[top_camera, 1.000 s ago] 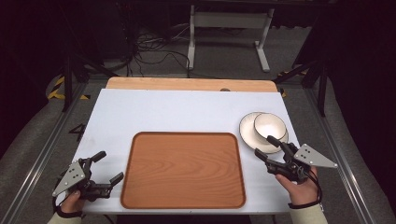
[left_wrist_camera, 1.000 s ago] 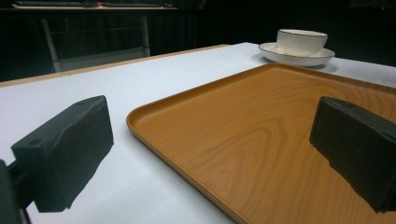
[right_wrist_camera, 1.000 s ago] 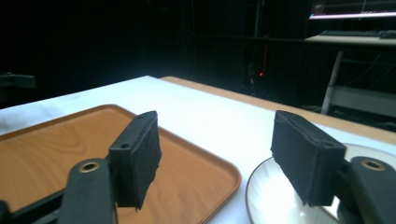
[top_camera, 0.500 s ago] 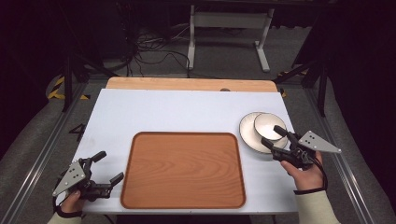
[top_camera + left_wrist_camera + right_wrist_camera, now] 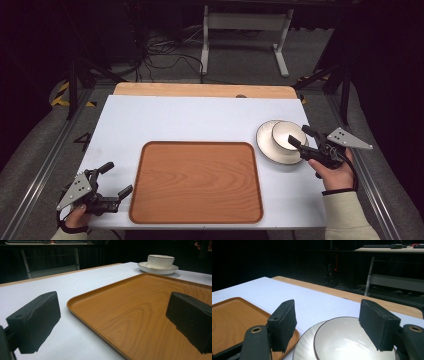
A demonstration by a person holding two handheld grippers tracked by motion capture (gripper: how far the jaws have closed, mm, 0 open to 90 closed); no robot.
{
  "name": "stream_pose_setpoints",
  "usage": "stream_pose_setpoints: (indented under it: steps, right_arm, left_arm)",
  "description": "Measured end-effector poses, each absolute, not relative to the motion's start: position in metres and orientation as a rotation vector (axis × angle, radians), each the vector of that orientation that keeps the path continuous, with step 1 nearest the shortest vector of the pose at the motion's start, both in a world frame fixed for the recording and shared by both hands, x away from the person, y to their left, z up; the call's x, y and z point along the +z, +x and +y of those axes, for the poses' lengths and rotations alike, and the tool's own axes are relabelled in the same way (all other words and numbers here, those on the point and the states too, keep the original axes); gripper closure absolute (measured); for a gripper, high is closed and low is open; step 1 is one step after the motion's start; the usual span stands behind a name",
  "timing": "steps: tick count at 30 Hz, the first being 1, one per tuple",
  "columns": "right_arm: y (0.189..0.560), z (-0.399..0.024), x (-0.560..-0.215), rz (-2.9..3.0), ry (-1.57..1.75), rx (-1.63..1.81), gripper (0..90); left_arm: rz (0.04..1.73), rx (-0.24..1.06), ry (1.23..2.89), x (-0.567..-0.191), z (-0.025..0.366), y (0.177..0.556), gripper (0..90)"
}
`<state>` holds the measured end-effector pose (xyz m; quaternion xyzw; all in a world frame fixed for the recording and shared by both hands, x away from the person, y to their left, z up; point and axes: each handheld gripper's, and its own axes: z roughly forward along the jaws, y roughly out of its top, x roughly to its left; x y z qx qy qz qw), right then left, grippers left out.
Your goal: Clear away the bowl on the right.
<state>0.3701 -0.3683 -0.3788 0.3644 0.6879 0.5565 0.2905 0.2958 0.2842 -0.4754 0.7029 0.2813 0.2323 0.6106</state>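
Now right tool (image 5: 296, 138) hovers over bowl (image 5: 288, 134) on saucer (image 5: 265, 145), jaws wide, empty; left tool (image 5: 116, 178) gapes idle. Risk: off-centre pinch on rim tips bowl, drags saucer.

We've got a white worktop (image 5: 190, 122) here, with a wooden tray (image 5: 197, 182) lying flat on it and a saucer (image 5: 267, 142) just right of that.

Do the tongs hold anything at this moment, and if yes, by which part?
Nothing is held. The right tongs hover open at the bowl on its saucer, pads apart from it. The left tongs stand open beside the tray.
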Motion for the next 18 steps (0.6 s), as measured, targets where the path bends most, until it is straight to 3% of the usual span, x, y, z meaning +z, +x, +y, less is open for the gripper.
stream_pose_setpoints:
  steps: [7, 18]
  right_arm:
    - [0.383, -0.372, -0.380, 1.842, 0.981, 1.452, 32.3]
    - [0.406, -0.379, -0.372, 1.962, 1.192, 1.252, 48.1]
  left_arm:
    - [0.649, 0.538, 1.623, -0.475, 0.284, 0.296, 0.3]
    - [0.644, 0.543, 1.610, -0.476, 0.285, 0.295, 0.3]
